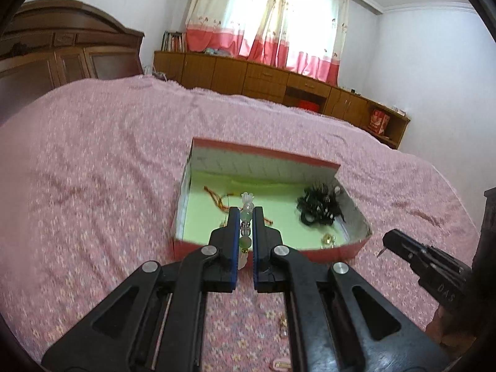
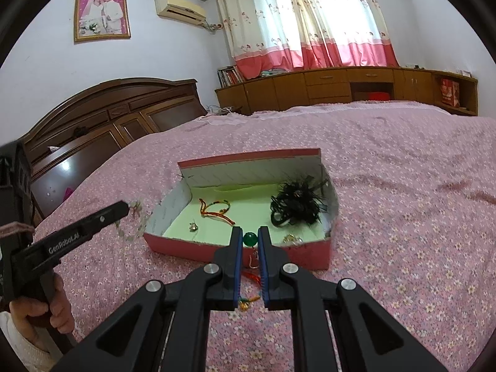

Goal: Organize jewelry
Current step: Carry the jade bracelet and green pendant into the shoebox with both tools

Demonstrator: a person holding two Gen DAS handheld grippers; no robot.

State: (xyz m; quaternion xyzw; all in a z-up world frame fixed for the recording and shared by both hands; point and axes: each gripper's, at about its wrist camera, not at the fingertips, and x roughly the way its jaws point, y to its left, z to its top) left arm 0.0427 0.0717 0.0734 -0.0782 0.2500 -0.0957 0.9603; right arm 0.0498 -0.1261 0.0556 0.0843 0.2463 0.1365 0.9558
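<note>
A red box (image 1: 334, 252) with a pale green floor lies open on the pink bedspread; it also shows in the right wrist view (image 2: 238, 249). Inside are a red-orange cord bracelet (image 2: 217, 209), a black feathered hair piece (image 2: 296, 206), a small silver piece (image 2: 192, 226) and a gold piece (image 1: 328, 238). My left gripper (image 1: 245, 214) is shut on a bead bracelet (image 1: 246, 226) of green and clear beads, at the box's near edge. My right gripper (image 2: 249, 234) is shut on a green bead earring (image 2: 250, 239) with a hook hanging below, at the box's near wall.
Small jewelry pieces lie on the bedspread near me (image 1: 283, 325), and a red and gold one under my right gripper (image 2: 251, 300). A wooden headboard (image 2: 102, 124) stands on the left and a low wooden cabinet (image 2: 341, 88) under the curtained window.
</note>
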